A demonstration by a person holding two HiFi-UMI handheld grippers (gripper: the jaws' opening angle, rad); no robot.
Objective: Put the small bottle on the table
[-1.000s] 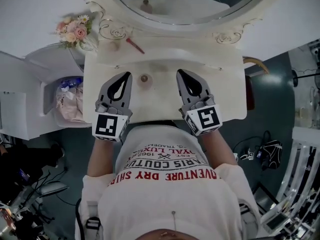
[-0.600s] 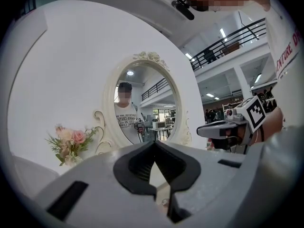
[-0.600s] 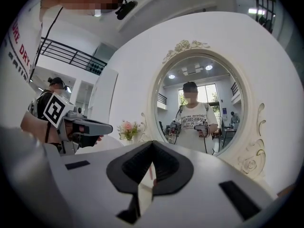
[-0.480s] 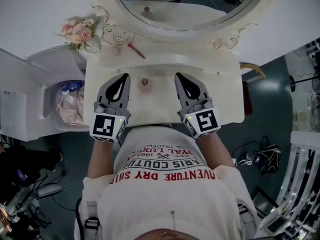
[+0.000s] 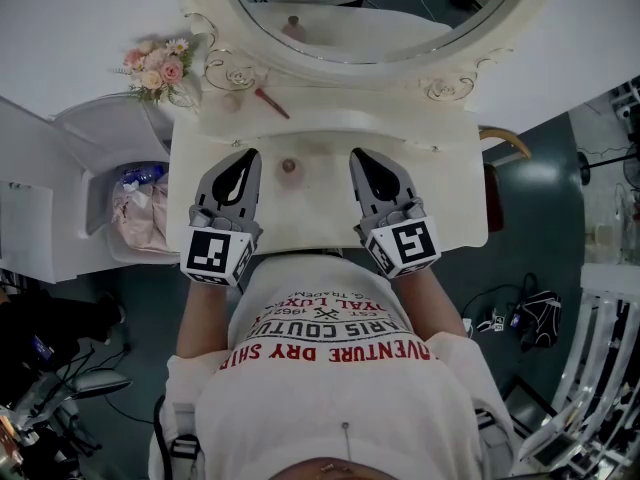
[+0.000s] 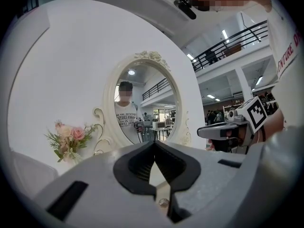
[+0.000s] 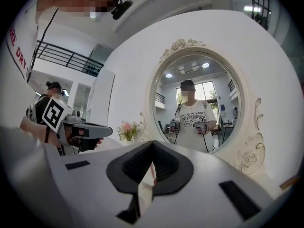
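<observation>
- Both my grippers rest low over the cream-white dressing table (image 5: 452, 196), side by side, tips pointing toward the mirror at the back edge.
- Left gripper (image 5: 248, 155): jaws closed. In the left gripper view (image 6: 153, 145) the tips meet at a point, and only the slit behind them shows pale table through it. Nothing is held.
- Right gripper (image 5: 357, 155): jaws closed too. In the right gripper view (image 7: 152, 144) the tips touch and there is no object between the pads.
- Small brown-topped bottle (image 5: 289, 167): stands upright on the table top, between my two grippers and apart from both, nearer the left tip. It sits toward the back of the front surface, just short of the raised back ledge.
- Thin red stick (image 5: 271, 102): lies slanted on the back ledge, left of centre, well beyond the bottle.
- Small bouquet of pink and cream flowers (image 5: 158, 65): at the table's back-left corner, beside the mirror frame.
- Large oval mirror in an ornate cream frame (image 5: 440, 73): stands along the back edge. My reflection, holding both grippers, shows in it in both gripper views.
- Pale bin with a crumpled plastic bag (image 5: 137, 211): off the table's left edge, lower down.
</observation>
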